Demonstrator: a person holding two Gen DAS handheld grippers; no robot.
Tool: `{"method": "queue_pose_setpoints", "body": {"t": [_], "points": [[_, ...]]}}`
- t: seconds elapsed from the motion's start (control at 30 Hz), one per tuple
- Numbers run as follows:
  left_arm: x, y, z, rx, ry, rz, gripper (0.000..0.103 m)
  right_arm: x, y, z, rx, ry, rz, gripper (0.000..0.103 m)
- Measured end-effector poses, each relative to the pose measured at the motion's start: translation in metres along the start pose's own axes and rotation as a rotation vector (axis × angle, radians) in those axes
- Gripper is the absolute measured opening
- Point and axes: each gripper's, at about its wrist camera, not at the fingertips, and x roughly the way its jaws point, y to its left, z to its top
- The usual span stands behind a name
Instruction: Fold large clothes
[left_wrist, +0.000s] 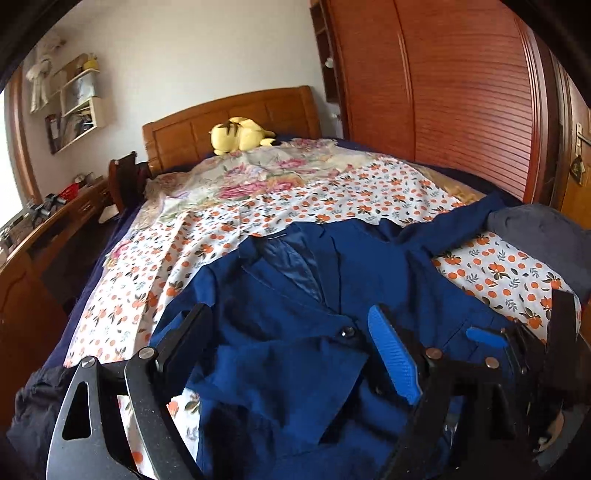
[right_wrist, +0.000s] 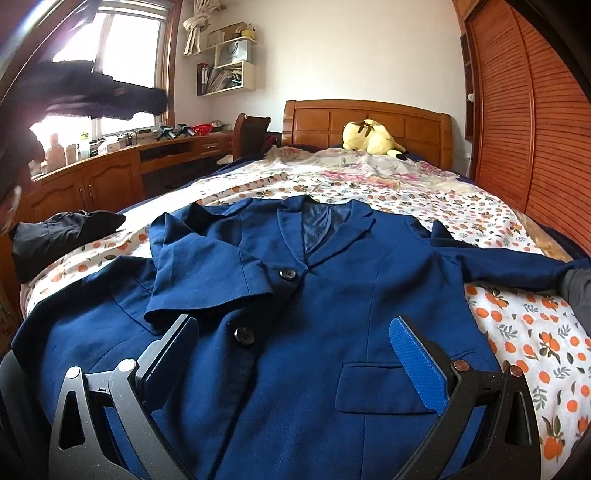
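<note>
We find the blue blazer (right_wrist: 314, 295) face up on the bed (right_wrist: 517, 325), one sleeve (right_wrist: 207, 273) folded across its front, both the left tool (left_wrist: 295, 347) and right tool (right_wrist: 295, 354) wide open and empty, so we judge the outstretched sleeve (right_wrist: 509, 269) next.

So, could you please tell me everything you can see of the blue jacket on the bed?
The blue jacket is a navy woven blazer with notched lapels, shiny lining at the collar, two dark buttons and a flap pocket. It lies face up on the orange-print sheet, collar toward the headboard. One short sleeve is folded across the chest; the other stretches outward. Both the left gripper and the right gripper hover open above it.
</note>
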Motion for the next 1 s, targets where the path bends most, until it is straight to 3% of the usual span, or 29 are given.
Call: {"method": "queue_pose_setpoints", "body": {"t": [0.37,0.6,0.83,1.0], "points": [[-0.028,0.037,-0.079,-0.114,0.001,0.053,0.087,0.005,0.021,0.017,-0.06,0.024,0.039,0.102],[-0.05,0.068,-0.111,-0.227,-0.012,0.079,0.087,0.017,0.042,0.026,-0.106,0.081,0.128,0.098],[-0.066,0.094,-0.132,-0.274,-0.025,0.121,0.087,0.047,0.064,0.041,-0.162,0.188,0.247,0.082],[-0.073,0.111,-0.147,-0.297,-0.015,0.15,0.087,0.075,0.082,0.039,-0.23,0.303,0.332,0.064]]}}
